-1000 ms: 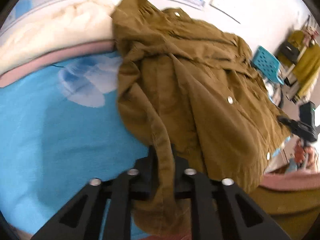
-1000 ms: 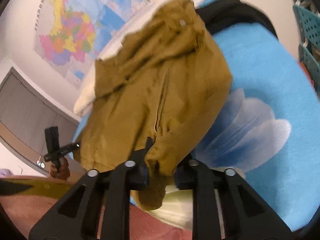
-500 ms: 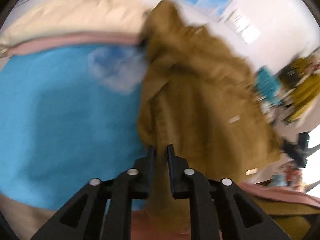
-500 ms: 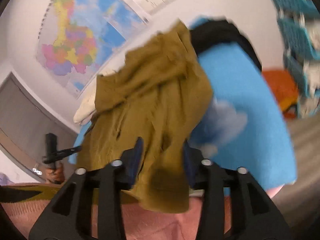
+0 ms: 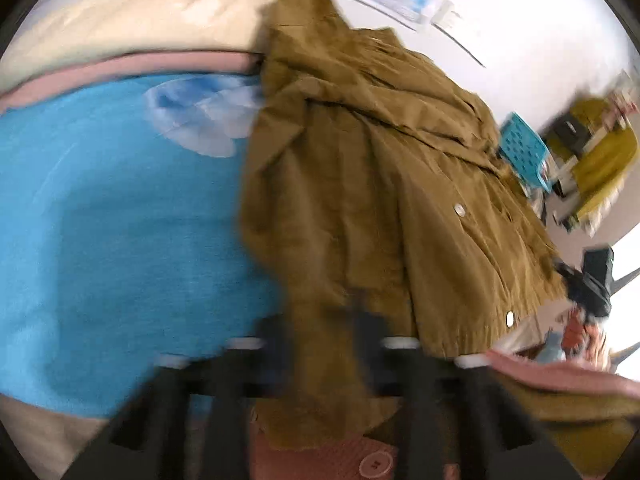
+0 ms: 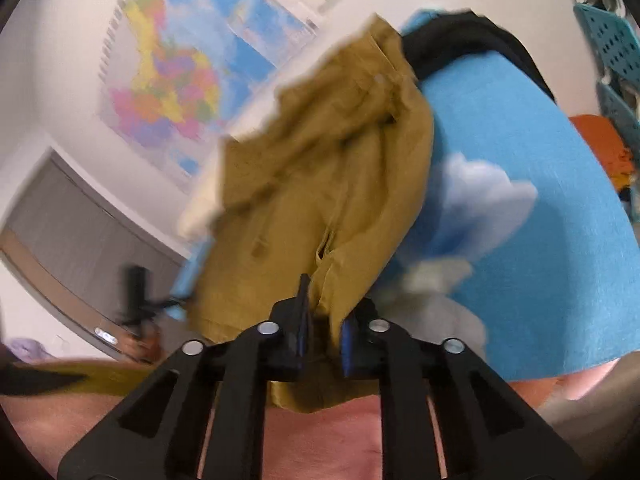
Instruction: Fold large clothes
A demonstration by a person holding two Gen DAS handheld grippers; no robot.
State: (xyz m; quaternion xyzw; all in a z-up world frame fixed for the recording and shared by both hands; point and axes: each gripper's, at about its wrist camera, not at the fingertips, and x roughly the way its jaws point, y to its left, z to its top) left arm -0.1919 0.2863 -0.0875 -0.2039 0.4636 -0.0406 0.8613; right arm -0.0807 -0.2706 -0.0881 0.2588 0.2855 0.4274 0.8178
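Right gripper: fingers closing on the hem of the olive-brown snap-button jacket. Left gripper: fingers clamped on its other hem corner. Jacket held spread over the blue fleece blanket, likely for flattening

In the left wrist view the left gripper at the bottom centre is smeared by motion, and its fingertips are covered by the brown jacket. The jacket's lower edge is cut off behind the gripper. At the right edge, shelves are blurred beyond recognition. In the right wrist view, the wall map at upper left cannot be read.
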